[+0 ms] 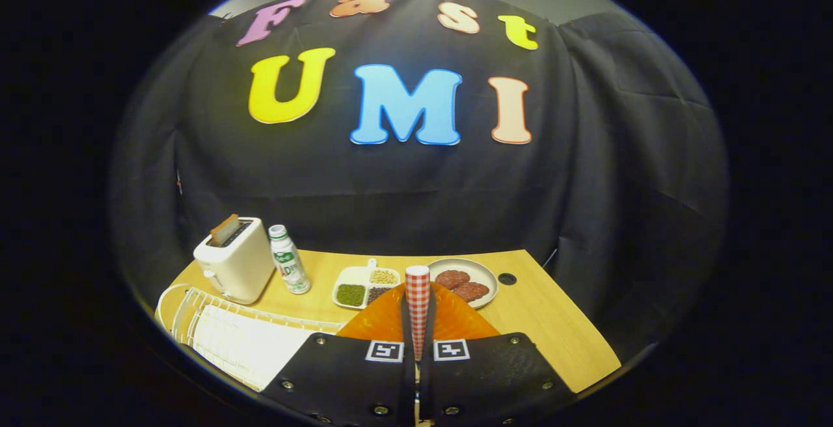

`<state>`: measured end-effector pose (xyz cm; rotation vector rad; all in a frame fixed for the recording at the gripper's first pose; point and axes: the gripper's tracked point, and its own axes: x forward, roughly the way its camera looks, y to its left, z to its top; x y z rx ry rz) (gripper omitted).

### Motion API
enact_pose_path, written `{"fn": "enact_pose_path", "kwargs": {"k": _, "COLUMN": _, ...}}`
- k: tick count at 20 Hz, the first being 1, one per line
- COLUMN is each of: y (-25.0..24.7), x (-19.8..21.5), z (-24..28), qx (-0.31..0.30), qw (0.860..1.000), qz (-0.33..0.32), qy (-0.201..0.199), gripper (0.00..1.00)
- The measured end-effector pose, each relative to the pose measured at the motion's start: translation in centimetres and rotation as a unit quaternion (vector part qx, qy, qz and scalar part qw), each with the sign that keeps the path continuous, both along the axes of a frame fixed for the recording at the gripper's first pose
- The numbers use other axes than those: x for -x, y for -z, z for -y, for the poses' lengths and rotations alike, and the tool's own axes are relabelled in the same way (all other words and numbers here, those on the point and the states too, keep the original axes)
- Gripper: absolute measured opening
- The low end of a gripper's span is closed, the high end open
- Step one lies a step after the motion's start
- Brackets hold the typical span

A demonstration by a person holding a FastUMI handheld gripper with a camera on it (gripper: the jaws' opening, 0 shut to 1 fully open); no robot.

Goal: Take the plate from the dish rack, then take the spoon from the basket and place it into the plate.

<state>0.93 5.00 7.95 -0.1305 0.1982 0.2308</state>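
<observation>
Holding the orange plate (455,319) clamped edge-on between the shut fingers of the gripper (417,342), low in the centre of the frame.

The first step is judged done: the white dish rack (215,329) at lower left stands apart from the plate, which is carried above the wooden table (553,329). A setting-down is called for next, then the spoon; neither basket nor spoon can be made out.
</observation>
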Motion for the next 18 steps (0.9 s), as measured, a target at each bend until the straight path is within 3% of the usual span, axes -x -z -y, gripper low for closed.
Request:
{"fn": "enact_pose_path", "kwargs": {"k": 10, "y": 4.7, "x": 13.4, "z": -12.7, "qx": 0.034, "qw": 0.985, "qz": -0.039, "qy": -0.163, "gripper": 0.03}}
{"fn": "enact_pose_path", "kwargs": {"k": 18, "y": 12.4, "x": 18.7, "z": -13.5, "qx": 0.063, "qw": 0.972, "qz": -0.095, "qy": -0.205, "gripper": 0.03}}
